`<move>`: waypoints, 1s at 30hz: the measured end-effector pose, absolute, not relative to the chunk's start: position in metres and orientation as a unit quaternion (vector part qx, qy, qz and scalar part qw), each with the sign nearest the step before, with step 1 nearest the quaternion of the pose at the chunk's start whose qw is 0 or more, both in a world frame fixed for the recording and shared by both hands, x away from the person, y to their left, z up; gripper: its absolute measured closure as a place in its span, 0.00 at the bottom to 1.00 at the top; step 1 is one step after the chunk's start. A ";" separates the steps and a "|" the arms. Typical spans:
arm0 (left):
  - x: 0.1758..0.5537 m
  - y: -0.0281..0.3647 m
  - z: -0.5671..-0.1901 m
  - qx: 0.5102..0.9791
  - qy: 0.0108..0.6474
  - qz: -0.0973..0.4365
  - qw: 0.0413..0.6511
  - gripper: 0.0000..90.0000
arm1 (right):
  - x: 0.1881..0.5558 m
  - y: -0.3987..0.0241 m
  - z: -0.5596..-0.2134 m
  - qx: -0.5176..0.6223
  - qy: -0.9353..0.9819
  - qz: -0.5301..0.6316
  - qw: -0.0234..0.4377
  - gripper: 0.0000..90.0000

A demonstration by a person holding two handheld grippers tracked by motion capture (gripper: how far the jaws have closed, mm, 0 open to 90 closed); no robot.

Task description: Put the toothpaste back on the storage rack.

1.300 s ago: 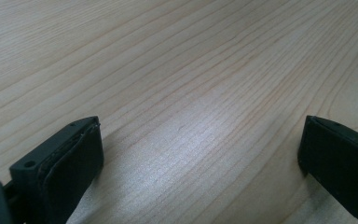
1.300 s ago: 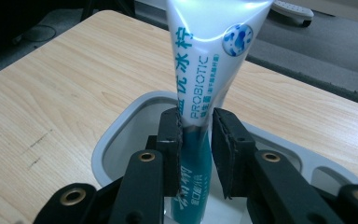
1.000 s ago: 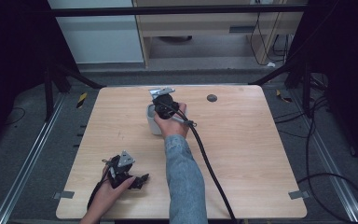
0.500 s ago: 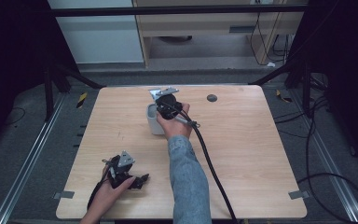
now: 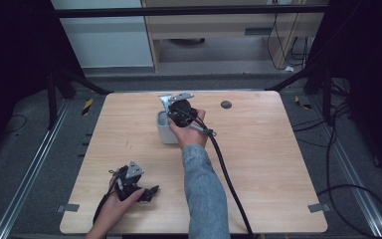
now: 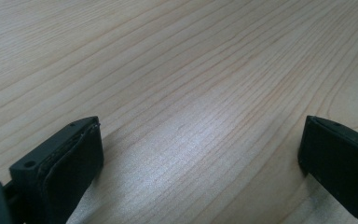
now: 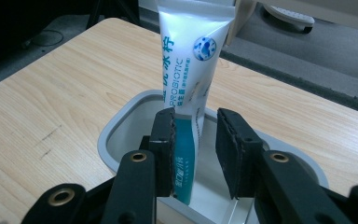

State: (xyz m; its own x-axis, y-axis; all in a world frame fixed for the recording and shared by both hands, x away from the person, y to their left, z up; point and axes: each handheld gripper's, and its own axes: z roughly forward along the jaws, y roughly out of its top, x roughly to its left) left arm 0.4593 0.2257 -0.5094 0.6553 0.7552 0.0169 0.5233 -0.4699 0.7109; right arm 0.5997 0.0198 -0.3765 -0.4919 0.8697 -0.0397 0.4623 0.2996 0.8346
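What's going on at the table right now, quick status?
Left gripper open, idle on bare table. Right gripper over grey cup, jaws straddling toothpaste tube standing in it, gap on one side. Nothing blocking.

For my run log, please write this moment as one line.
right claw: open around tube in grey cup | left claw: open, above table

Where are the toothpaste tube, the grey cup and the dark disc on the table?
toothpaste tube (image 7: 186,74): right gripper view, on its printed upper body.
grey cup (image 7: 121,122): right gripper view, on its left rim.
dark disc (image 5: 226,104): high view, on its centre, toward the table's far edge.
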 end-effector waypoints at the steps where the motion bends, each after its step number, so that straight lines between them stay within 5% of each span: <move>1: 0.459 0.226 -0.509 0.841 0.380 0.167 0.347 0.00 | 0.599 0.019 -0.376 0.435 0.765 0.401 0.254 0.75; 9: 0.459 0.226 -0.509 0.841 0.380 0.167 0.347 0.00 | 0.594 0.015 -0.370 0.430 0.766 0.406 0.254 0.69; 30: 0.460 0.225 -0.509 0.841 0.381 0.167 0.346 0.00 | 0.584 -0.007 -0.369 0.450 0.761 0.406 0.230 0.31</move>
State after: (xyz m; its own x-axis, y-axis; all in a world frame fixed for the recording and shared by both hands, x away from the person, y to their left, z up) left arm 0.4596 0.2254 -0.5092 0.6545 0.7559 0.0172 0.5247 -0.4705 0.7094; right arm 0.5843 -0.0073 -0.3694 -0.4898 0.8717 0.0146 0.4976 0.2658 0.8257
